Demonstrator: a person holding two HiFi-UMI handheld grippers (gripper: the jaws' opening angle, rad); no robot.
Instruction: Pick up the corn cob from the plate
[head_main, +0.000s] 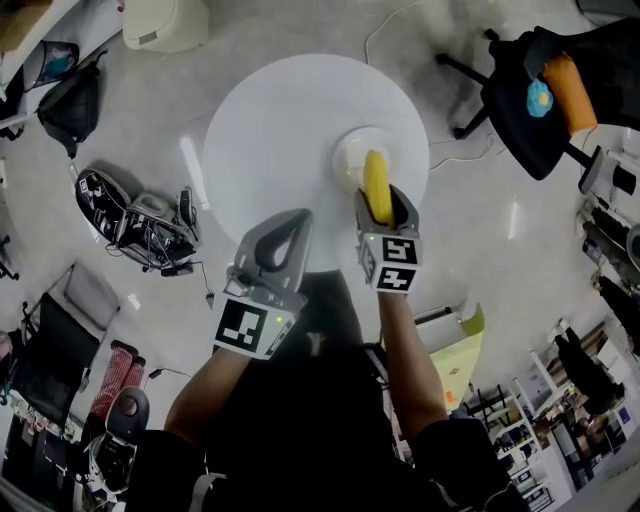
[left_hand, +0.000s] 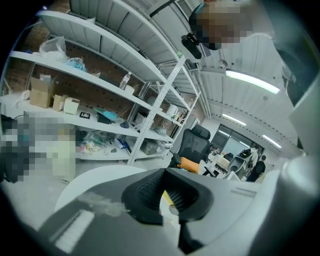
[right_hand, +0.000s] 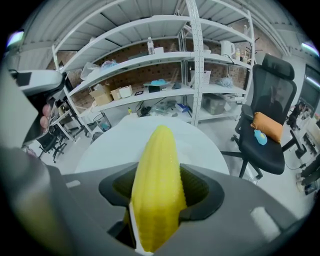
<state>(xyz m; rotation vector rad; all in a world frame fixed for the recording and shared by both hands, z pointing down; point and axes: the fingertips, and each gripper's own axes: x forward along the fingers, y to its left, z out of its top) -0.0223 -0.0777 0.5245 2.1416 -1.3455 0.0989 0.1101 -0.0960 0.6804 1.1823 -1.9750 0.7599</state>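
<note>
Head view shows the person's two forearms reaching forward from the bottom edge, each with a gripper whose marker cube faces the camera. The left gripper (head_main: 297, 219) sits nearer the table's edge; its jaws are brought together at the tips and nothing is between them, which the left gripper view bears out. The right gripper (head_main: 386, 208) is just beside it, reaching further over the table. Its jaws are clamped on the yellow corn cob (head_main: 377, 185), one pad on each side of it. The cob lies lengthwise along the jaws with its tapered tip pointing away from the person.

Just beyond the jaws, the cob's far end overlaps a small pale plate (head_main: 343, 152). Whether the cob touches the plate or is clear of it cannot be told. The plate stands on the right half of a round white table (head_main: 268, 125).

On the floor to the left lies a heap of bags and cables (head_main: 135, 218). Past the table on the right stands a black office chair (head_main: 518, 115) with an orange cushion (head_main: 570, 92) on its seat. The gripper views show white metal shelving (right_hand: 165, 59) beyond.
</note>
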